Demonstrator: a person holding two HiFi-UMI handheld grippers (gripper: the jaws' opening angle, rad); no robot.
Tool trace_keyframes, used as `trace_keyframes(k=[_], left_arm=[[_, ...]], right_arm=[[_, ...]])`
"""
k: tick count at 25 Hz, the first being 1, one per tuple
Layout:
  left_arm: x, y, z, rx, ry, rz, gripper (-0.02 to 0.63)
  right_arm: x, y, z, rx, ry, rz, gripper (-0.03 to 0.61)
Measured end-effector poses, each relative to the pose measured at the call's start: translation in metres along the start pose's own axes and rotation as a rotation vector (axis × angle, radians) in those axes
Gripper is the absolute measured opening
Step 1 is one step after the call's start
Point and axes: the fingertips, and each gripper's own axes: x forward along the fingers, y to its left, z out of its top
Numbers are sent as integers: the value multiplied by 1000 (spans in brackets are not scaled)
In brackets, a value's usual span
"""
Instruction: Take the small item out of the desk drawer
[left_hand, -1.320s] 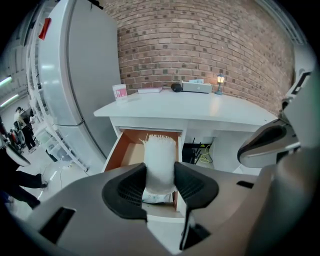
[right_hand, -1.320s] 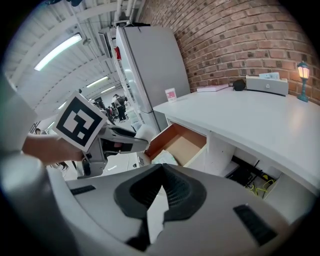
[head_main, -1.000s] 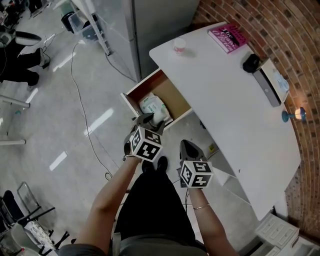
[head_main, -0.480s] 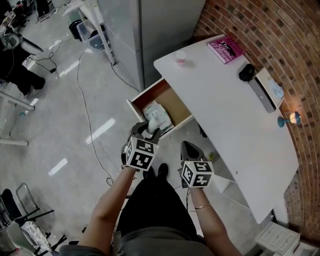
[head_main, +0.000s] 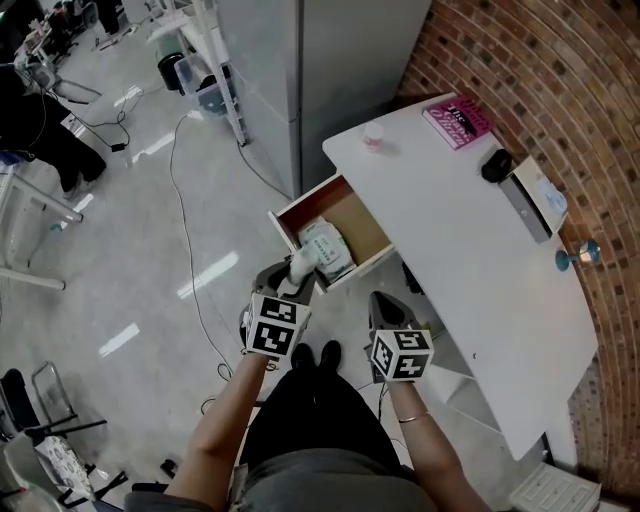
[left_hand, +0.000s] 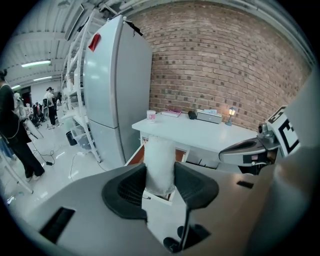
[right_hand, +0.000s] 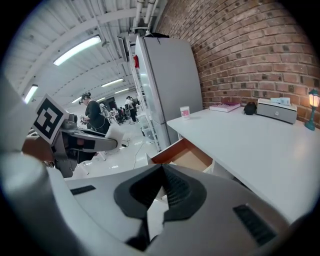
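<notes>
Head view, one open drawer (head_main: 368, 218), one pouch (head_main: 299, 264) in left gripper (head_main: 296, 277)

Nothing here is legible to me; the pink book (head_main: 458, 122) on the desk (head_main: 470, 260) has cover lettering too small to read; the packet (head_main: 328, 250) in the drawer (head_main: 365, 218) shows faint green print, unreadable; the left cube (head_main: 272, 328) and right cube (head_main: 402, 354) carry only square markers.

Seen from above: my left gripper (head_main: 293, 270) and right gripper (head_main: 379, 298), smooth grey shells with black ribbed pads (left_hand: 125, 192), each topped by a white cube (head_main: 274, 326) printed with black square markers. I wear a grey top (head_main: 320, 490), black trousers (head_main: 305, 410), black shoes (head_main: 315, 354) and a thin bracelet (head_main: 413, 418) on my right wrist.
</notes>
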Motion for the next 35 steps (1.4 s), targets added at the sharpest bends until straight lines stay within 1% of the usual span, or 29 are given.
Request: trace_keyframes(k=[4,17,27,35], left_arm=[[-15,9,-1,-23,-14,35,183],[-56,33,4,-136,-93,111,183],[-76,47,2,-199,-136,153,183],[-88,50,1,-229,-166,164,183]], right_arm=[[-3,4,8,-10,-11,13,5],[-7,19,34,-74,-40,61,5],[-7,30,49,-108,-63,102,3],[-11,31,54,-140,-70,103,2]])
